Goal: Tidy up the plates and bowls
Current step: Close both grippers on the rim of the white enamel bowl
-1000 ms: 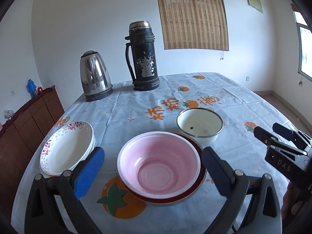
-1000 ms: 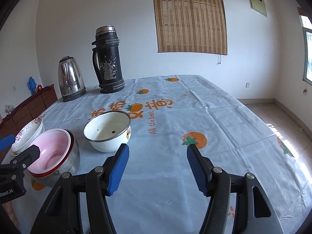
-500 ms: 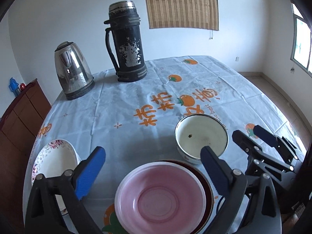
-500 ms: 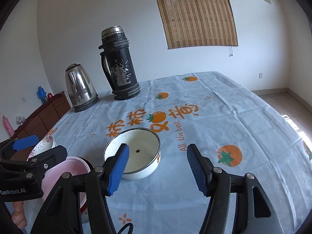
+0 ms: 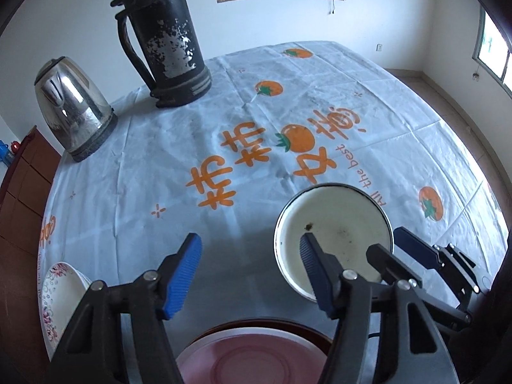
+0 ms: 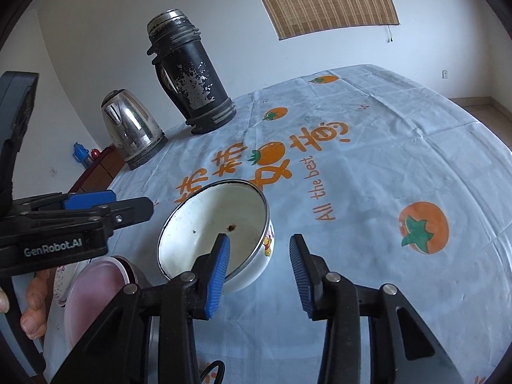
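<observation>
Both jaws narrowing, nothing pinched yet: I am reaching for the white bowl.

Right gripper (image 6: 259, 272) has just been closing, and its jaws straddle the near rim of the white bowl (image 6: 214, 224), left pad inside, right pad outside, pads not pressing as far as I can see. Left gripper (image 5: 249, 275) has also been closing, over bare tablecloth (image 5: 224, 128) with nothing between its jaws (its right pad overlaps the bowl's edge in that view). The pink bowl (image 5: 252, 361) sits in a red-rimmed dish just below me, and a flowered plate (image 5: 60, 297) lies at the table's left edge. Next, I judge, the right jaws must pinch the rim firmly, then lift the bowl level toward the pink stack.
</observation>
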